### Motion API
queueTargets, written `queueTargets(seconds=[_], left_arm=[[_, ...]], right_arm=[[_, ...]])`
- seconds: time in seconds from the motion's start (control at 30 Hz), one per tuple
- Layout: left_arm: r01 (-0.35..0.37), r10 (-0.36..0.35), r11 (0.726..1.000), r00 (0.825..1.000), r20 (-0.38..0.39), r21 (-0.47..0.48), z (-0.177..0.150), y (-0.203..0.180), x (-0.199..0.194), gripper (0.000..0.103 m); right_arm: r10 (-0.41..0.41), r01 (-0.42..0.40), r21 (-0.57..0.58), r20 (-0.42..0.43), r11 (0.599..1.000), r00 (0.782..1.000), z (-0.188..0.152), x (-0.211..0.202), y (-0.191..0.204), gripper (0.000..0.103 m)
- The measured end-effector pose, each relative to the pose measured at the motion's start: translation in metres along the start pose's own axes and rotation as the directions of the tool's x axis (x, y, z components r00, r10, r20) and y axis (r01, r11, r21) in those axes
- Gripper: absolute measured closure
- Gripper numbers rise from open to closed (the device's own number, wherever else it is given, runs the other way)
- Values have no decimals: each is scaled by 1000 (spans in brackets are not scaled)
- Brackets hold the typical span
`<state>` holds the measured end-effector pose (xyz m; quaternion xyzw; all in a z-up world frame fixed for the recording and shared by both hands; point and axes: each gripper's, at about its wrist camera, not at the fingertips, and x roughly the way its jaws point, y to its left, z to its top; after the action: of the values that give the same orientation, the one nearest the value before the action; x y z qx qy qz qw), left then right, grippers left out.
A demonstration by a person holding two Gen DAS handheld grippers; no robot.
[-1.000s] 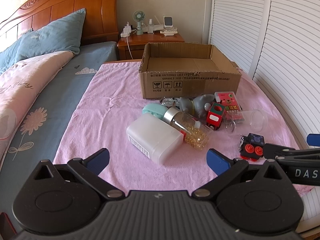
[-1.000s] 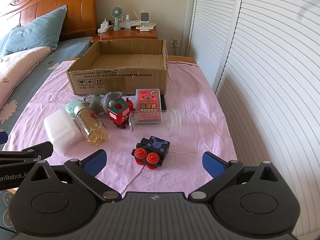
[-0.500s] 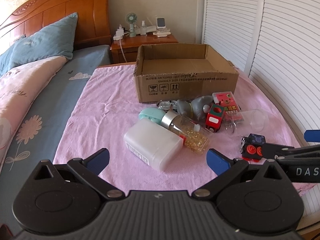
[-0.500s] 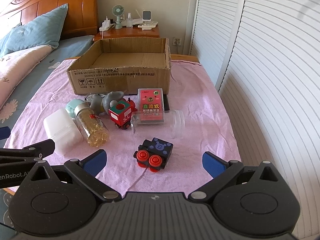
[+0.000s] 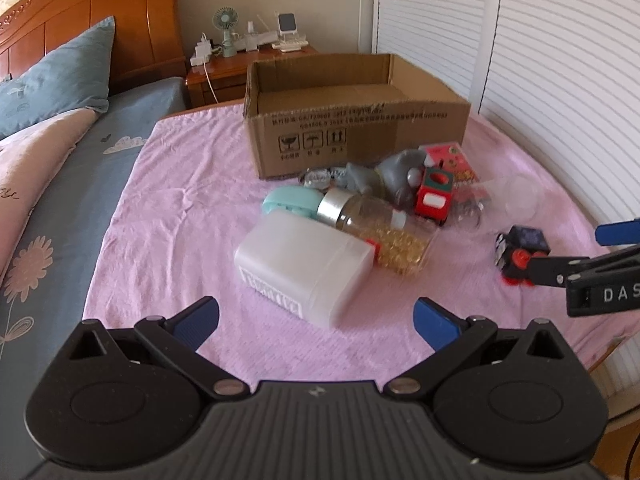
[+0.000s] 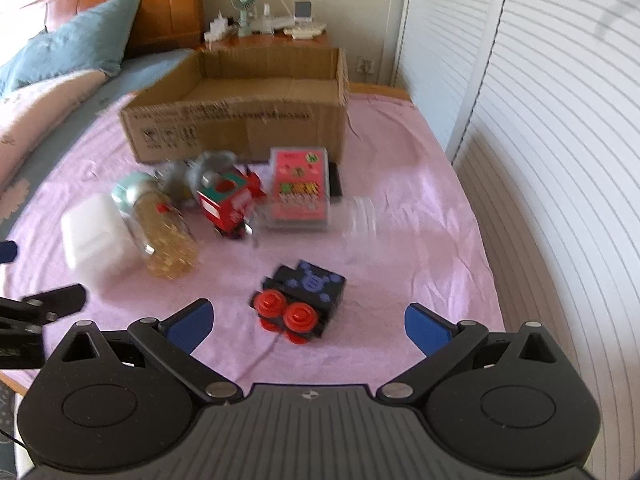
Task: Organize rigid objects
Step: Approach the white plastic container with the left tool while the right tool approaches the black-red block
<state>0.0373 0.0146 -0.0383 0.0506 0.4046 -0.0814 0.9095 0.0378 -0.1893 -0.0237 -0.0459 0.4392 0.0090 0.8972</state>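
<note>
1 pink cloth [image 5: 180,216], cardboard box [image 5: 352,136], wooden nightstand [image 5: 248,68], possibly louvered doors [image 6: 560,120]

a pink cloth [image 5: 192,208] spreads ahead of the gripper. to its left lies a bed with a grey-blue sheet [image 5: 68,184] and 1 blue pillow [image 5: 56,80] against a wooden headboard [image 5: 100,12]. far ahead, a wooden nightstand [image 5: 224,70] carries a small fan [image 5: 225,26]. white louvred doors [image 5: 560,60] run along the right.

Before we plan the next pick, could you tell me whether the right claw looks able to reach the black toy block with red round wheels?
Probably yes: the right claw is open, and the black toy block lies alone on the pink cloth just ahead, nothing between.
</note>
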Motion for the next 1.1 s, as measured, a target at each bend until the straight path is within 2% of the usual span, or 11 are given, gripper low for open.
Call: queueTargets(seconds=[0.3,0.67,0.8,0.93,1.1], left_arm=[[25,-23,998,999,-32,52,-3,7,20,1],[60,-53,994,995,-84,87,-7,9,45,1],[79,-71,993,993,-90,92,-8,12,49,1],[133,-126,988,988,-89,81,-8,20,56,1],[156,-145,982,985,-98,110,-5,27,57,0]], right_arm=[[13,-13,34,-20,999,1000,2,31,-5,0],[-17,21,44,-84,999,996,-4,56,-12,0],[-3,4,22,-67,1000,998,-10,52,-18,0],[11,-11,0,-39,1000,999,-15,49,-19,0],[15,-15,-3,-12,1000,1000,-18,48,-19,0]])
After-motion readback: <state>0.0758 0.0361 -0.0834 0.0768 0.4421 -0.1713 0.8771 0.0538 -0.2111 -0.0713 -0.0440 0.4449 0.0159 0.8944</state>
